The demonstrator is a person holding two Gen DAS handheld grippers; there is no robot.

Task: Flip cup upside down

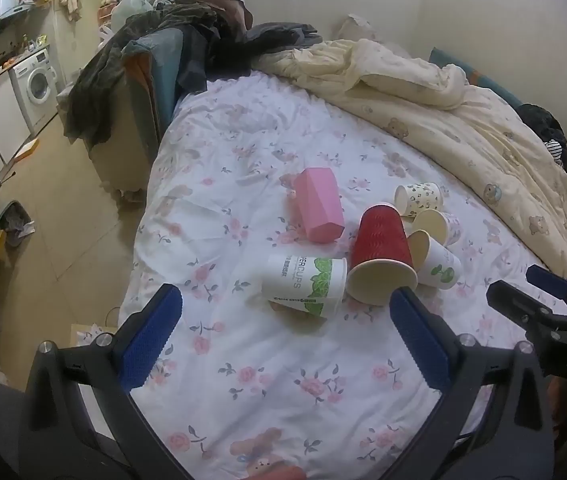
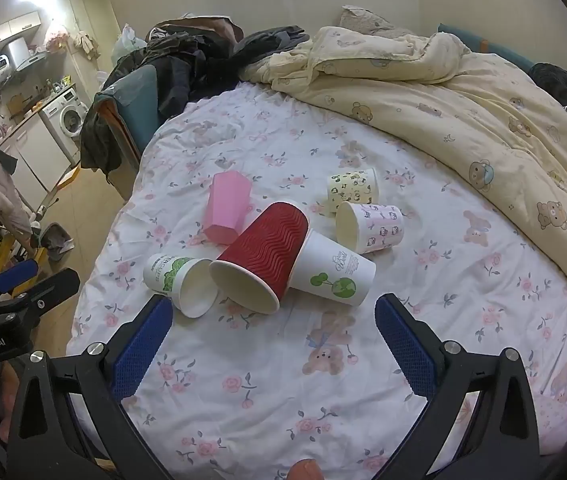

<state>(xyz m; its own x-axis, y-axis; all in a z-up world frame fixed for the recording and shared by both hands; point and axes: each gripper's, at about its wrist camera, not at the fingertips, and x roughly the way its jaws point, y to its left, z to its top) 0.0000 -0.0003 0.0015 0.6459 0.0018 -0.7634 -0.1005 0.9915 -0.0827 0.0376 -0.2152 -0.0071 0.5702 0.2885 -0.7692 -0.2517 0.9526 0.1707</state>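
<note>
While the left wrist view looks down on a floral bedsheet [image 1: 267,380], the left gripper [image 1: 285,324] fills the bottom of the frame with its blue-padded fingers spread wide apart and holding nothing. Just above them, in the centre, six cups lie on their sides in a loose cluster: a white cup with green leaf print [image 1: 305,284] with its mouth toward the right, a red ribbed cup [image 1: 383,256] touching it with its mouth toward the bottom of the frame, a pink faceted cup [image 1: 319,210] above and left, a white cup with a green sprout [image 1: 437,266] against the red one's right side, and two small patterned cups [image 1: 419,198] above that. A cream bear-print quilt [image 1: 463,120] is bunched along the upper right, and a washing machine [image 1: 37,84] stands at the upper left. At the right edge the right gripper [image 1: 539,292] shows partly, its blue pads apart. From the right wrist view, the right gripper [image 2: 273,336] sits at the bottom with fingers also wide open and empty, the red ribbed cup [image 2: 261,256] lying just above the gap, mouth facing the lens, overlapping the white sprout cup [image 2: 335,272] on its right and touching the leaf-print cup [image 2: 179,280] on its left. The pink cup [image 2: 225,208] lies above left, and the left gripper [image 2: 27,284] shows at the left edge.
</note>
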